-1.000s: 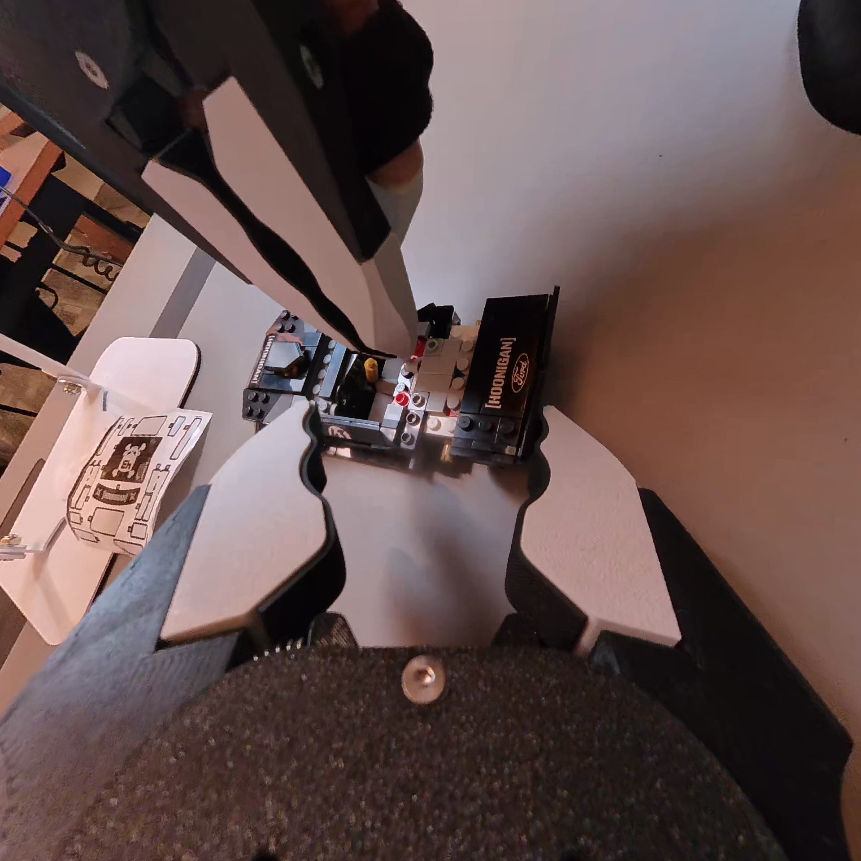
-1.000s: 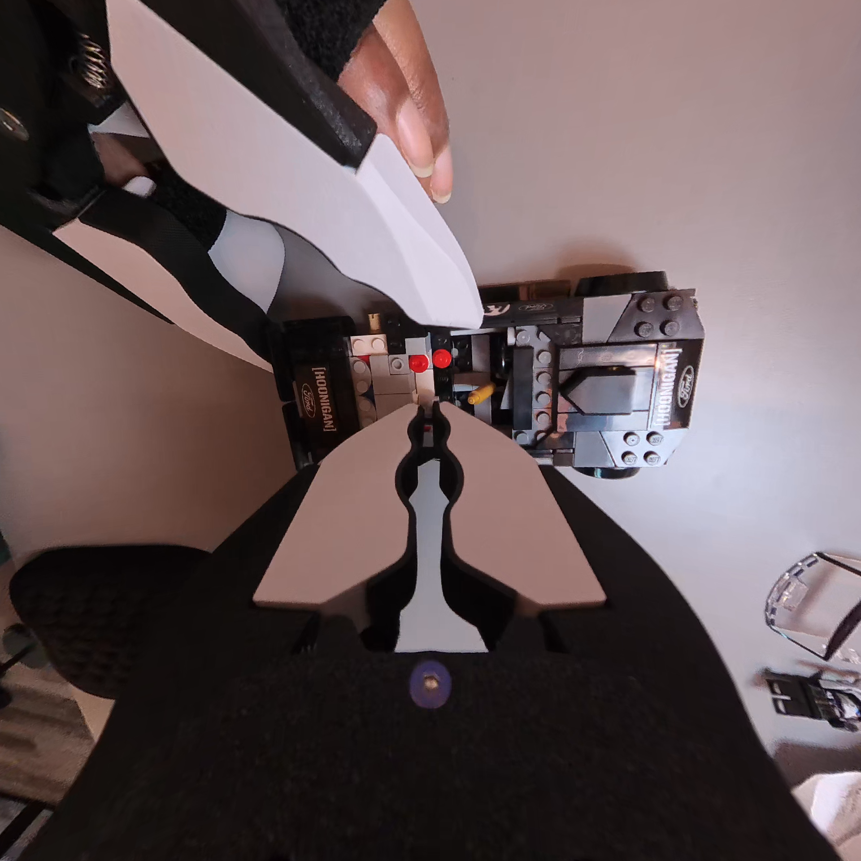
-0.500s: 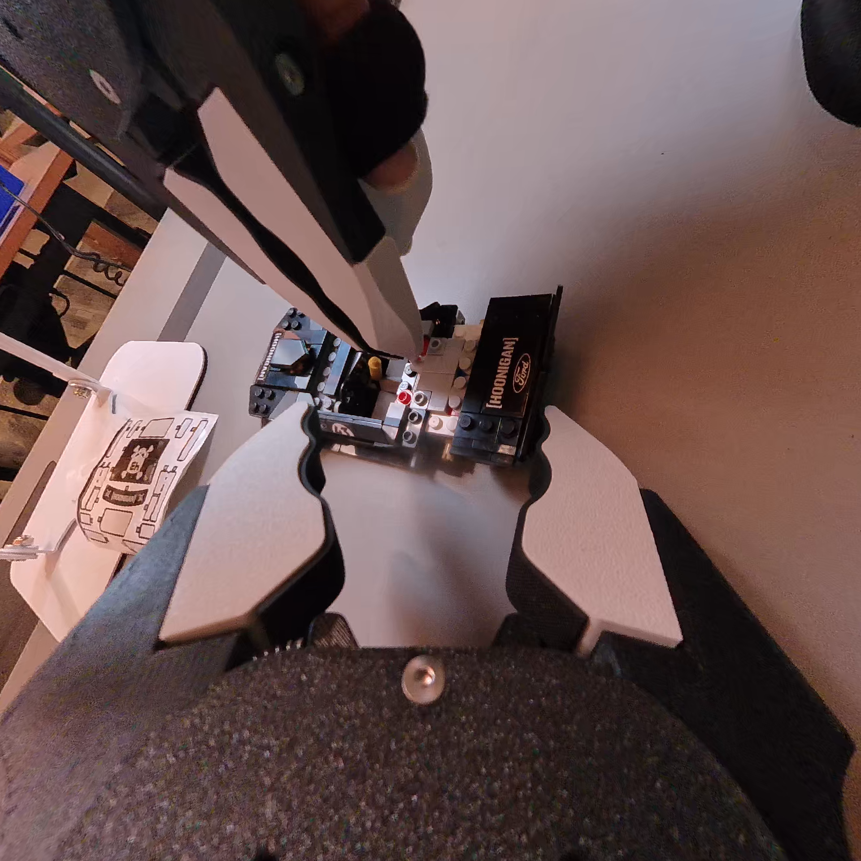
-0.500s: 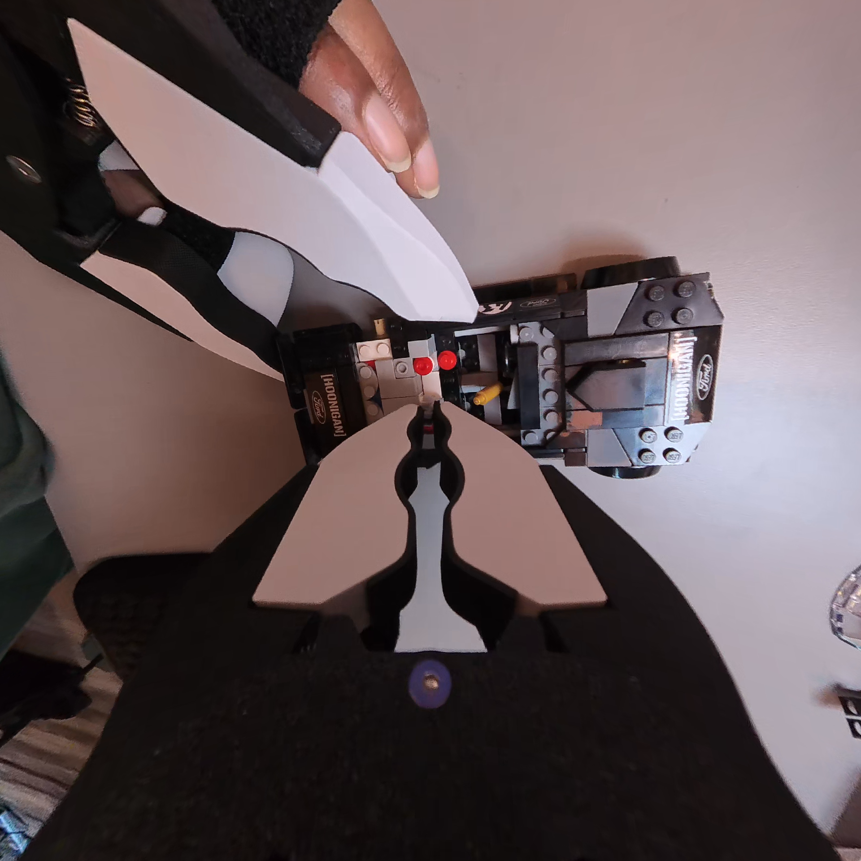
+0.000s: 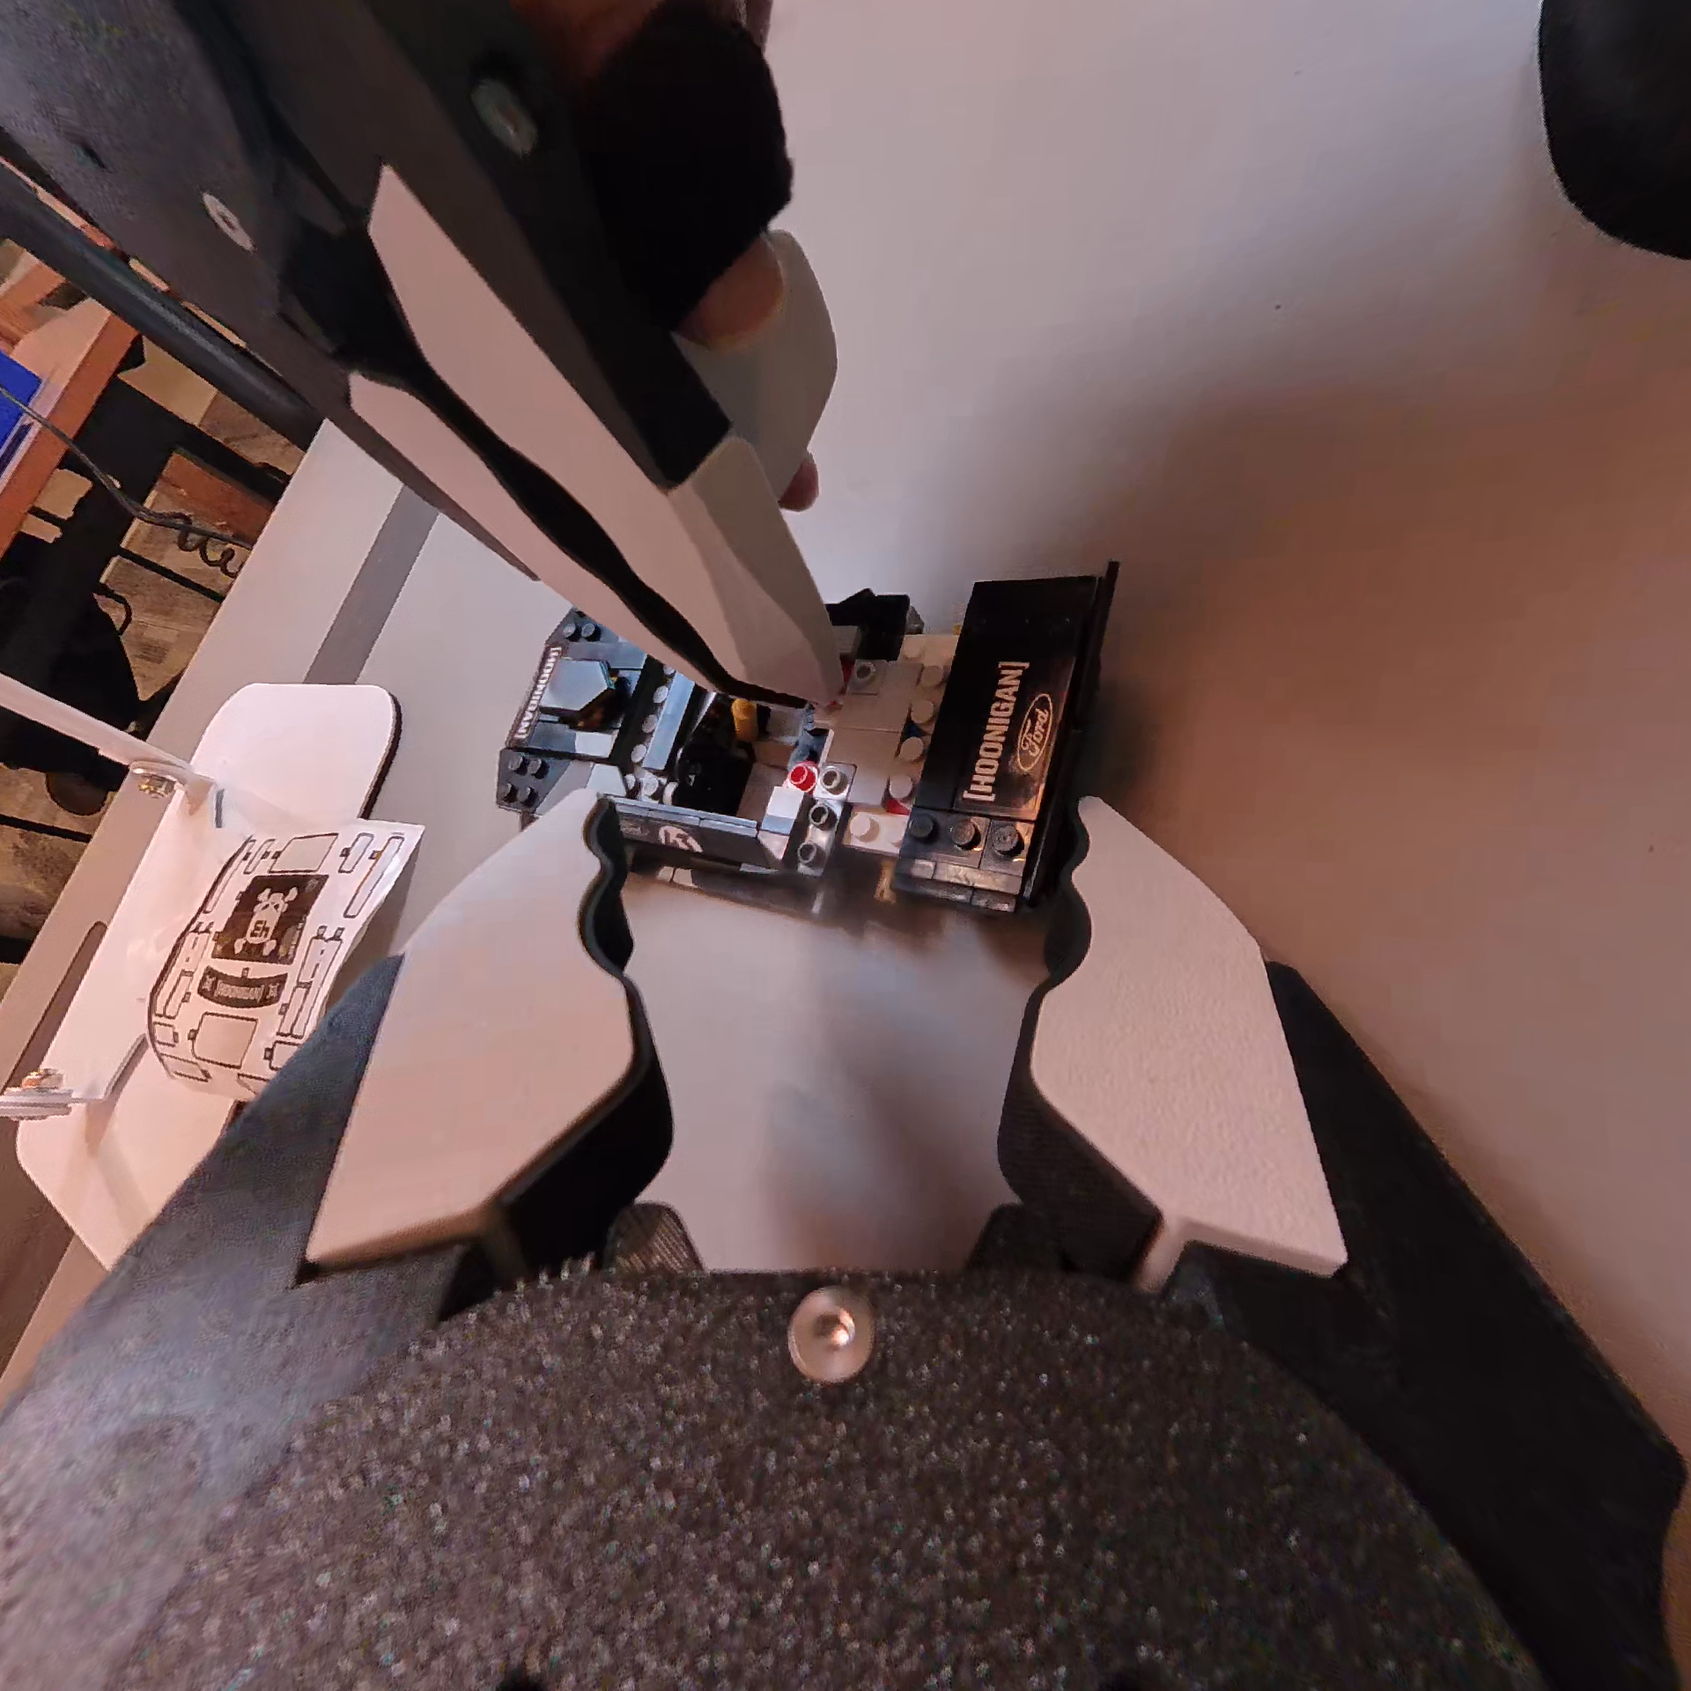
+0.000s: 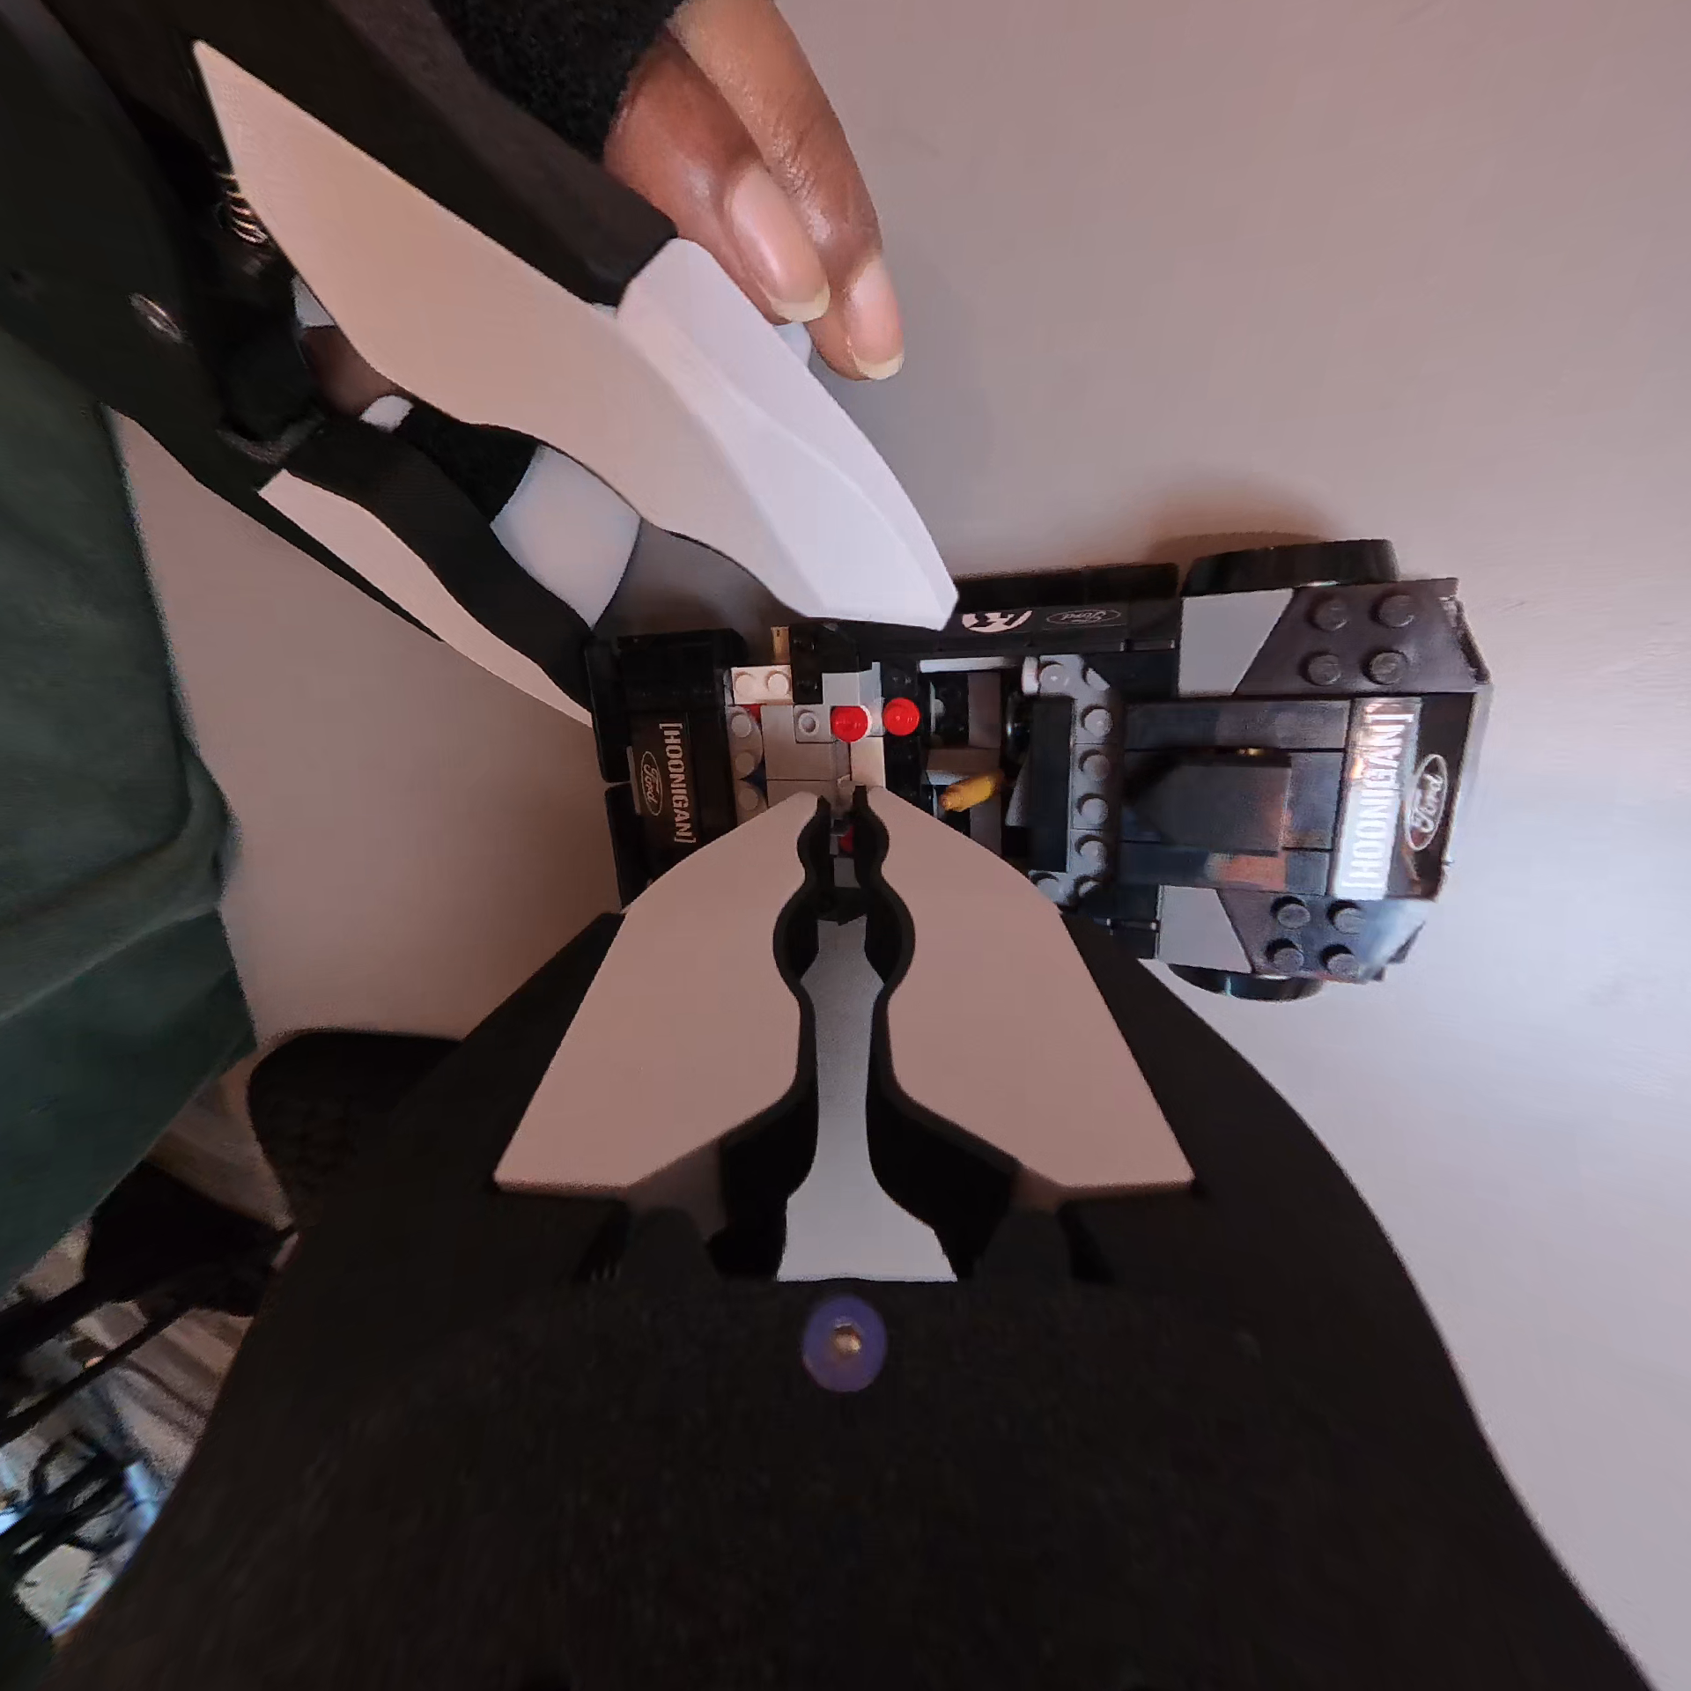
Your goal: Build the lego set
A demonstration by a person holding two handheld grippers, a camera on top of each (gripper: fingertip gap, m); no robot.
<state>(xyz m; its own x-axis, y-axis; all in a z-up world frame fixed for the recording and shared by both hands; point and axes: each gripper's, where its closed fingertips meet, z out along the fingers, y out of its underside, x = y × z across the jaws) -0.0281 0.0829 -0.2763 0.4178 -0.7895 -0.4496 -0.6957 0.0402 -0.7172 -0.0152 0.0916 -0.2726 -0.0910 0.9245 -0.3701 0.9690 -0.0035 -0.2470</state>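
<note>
Presents the lego car (image 6: 1190, 805) wheels-down on the bare surface (image 6: 1281, 274), roof open, leaving the grey plates (image 6: 805, 759) and two red studs (image 6: 851, 723) behind the cabin reachable from above.

Pinches a small piece (image 6: 843, 828), red in part, between the nearly closed jaws of the right gripper (image 6: 842, 805), with the tips lowered onto the grey plates just beside the red studs. Judged as a press-fit in progress.

Spreads the jaws of the left gripper (image 5: 837, 851) wide around the car's rear, one tip by the tail panel (image 5: 1007, 723), the other at the car's side. Likely braces the car against the downward push. Contact at those tips: cannot tell.

Leaves the sticker sheet (image 5: 265, 952) on its white stand (image 5: 302, 732), well apart from the car.
</note>
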